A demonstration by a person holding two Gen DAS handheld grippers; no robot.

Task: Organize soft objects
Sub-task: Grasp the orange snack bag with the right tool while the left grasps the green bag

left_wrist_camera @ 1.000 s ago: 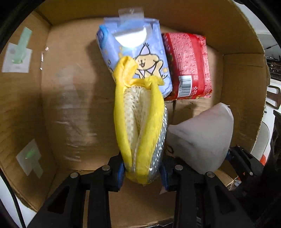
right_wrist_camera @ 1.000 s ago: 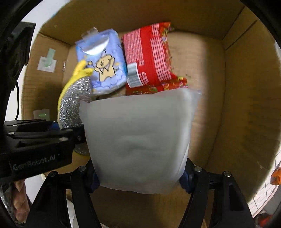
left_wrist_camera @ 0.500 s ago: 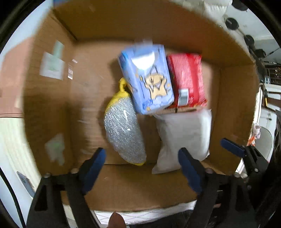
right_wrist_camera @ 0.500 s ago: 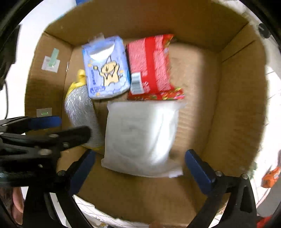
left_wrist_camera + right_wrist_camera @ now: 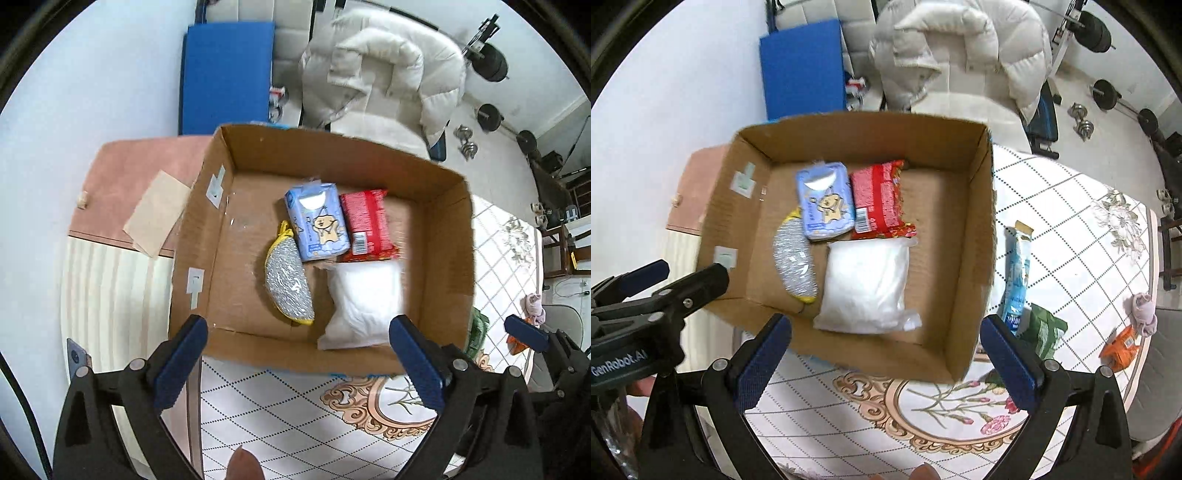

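A cardboard box (image 5: pixel 439 236) (image 5: pixel 975 236) stands on the table. In it lie a blue tissue pack (image 5: pixel 317 221) (image 5: pixel 825 201), a red snack pack (image 5: pixel 365 221) (image 5: pixel 877 197), a silver and yellow scrubbing sponge (image 5: pixel 290 286) (image 5: pixel 794 264) and a white soft bag (image 5: pixel 364 304) (image 5: pixel 866 282). My left gripper (image 5: pixel 299 354) is open and empty above the box's near edge. My right gripper (image 5: pixel 886 354) is open and empty, also above the near edge. The left gripper also shows in the right wrist view (image 5: pixel 665 284).
On the patterned tablecloth (image 5: pixel 1071 236) right of the box lie a blue stick pack (image 5: pixel 1017 273), a green packet (image 5: pixel 1043 328), an orange packet (image 5: pixel 1119 349) and a small pink item (image 5: pixel 1145 308). A white puffy jacket (image 5: pixel 384 74) and a blue mat (image 5: pixel 225 74) are behind the box.
Both grippers opened and let go of the sponge and the white bag, which now lie in the box. Both grippers pulled up and back out of the box.
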